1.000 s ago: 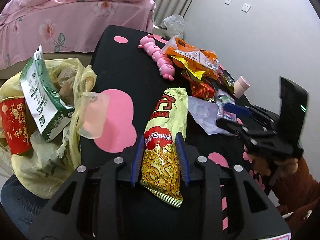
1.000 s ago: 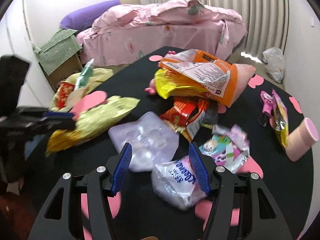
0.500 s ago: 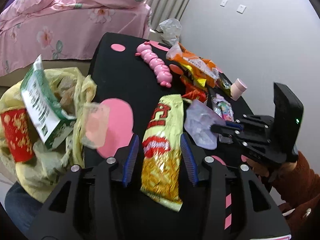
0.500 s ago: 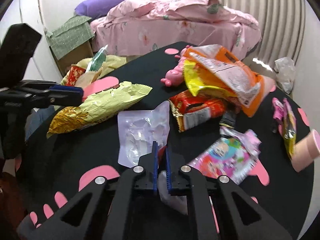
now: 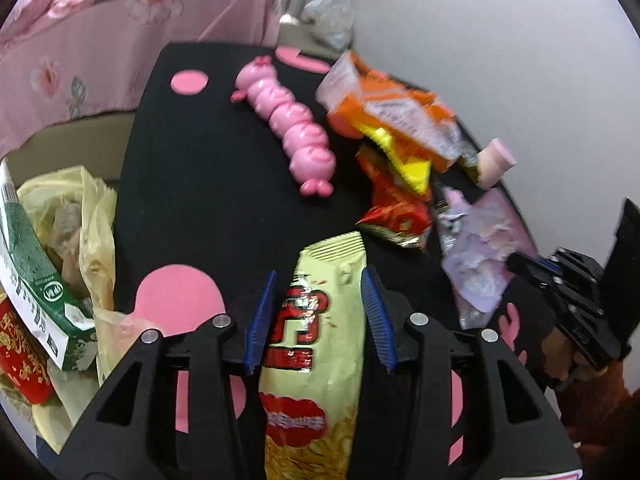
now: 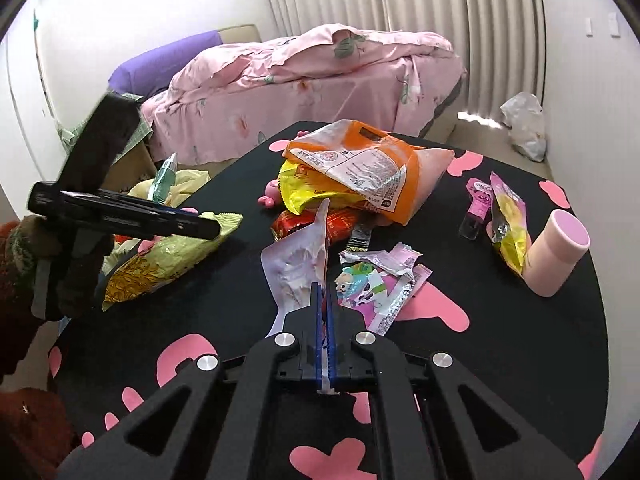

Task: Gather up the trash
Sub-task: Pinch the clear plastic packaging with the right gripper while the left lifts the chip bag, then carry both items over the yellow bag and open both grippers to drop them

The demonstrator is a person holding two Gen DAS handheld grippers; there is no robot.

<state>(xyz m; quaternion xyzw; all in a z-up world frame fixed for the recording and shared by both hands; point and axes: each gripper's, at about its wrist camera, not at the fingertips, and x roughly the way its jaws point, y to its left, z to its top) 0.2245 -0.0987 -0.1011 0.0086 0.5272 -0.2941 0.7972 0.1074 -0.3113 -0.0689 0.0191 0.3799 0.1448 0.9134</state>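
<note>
A yellow-green snack bag (image 5: pixel 320 360) (image 6: pixel 160 264) lies on the black table (image 5: pixel 200 160). My left gripper (image 5: pixel 318 312) (image 6: pixel 212 232) straddles its upper half, open, with a small gap at the pads. My right gripper (image 6: pixel 323 292) (image 5: pixel 516 260) is shut on a clear purplish plastic wrapper (image 6: pixel 296 256) (image 5: pixel 480 248), which stands up from the jaws above the table. A yellowish trash bag (image 5: pixel 92 216) (image 6: pixel 188 178) hangs at the table's left edge. It holds a green carton (image 5: pixel 32 280) and a red cup (image 5: pixel 16 352).
A pink caterpillar toy (image 5: pixel 292 128), an orange bag (image 6: pixel 360 160), a red packet (image 5: pixel 396 208), a colourful wrapper (image 6: pixel 376 280) and a pink cup (image 6: pixel 556 252) lie on the table. A pink-covered bed (image 6: pixel 304 80) stands behind it.
My right gripper shut on the plastic wrapper and lifted it off the table. My left gripper opened a little and slid forward along the snack bag, which stayed put.
</note>
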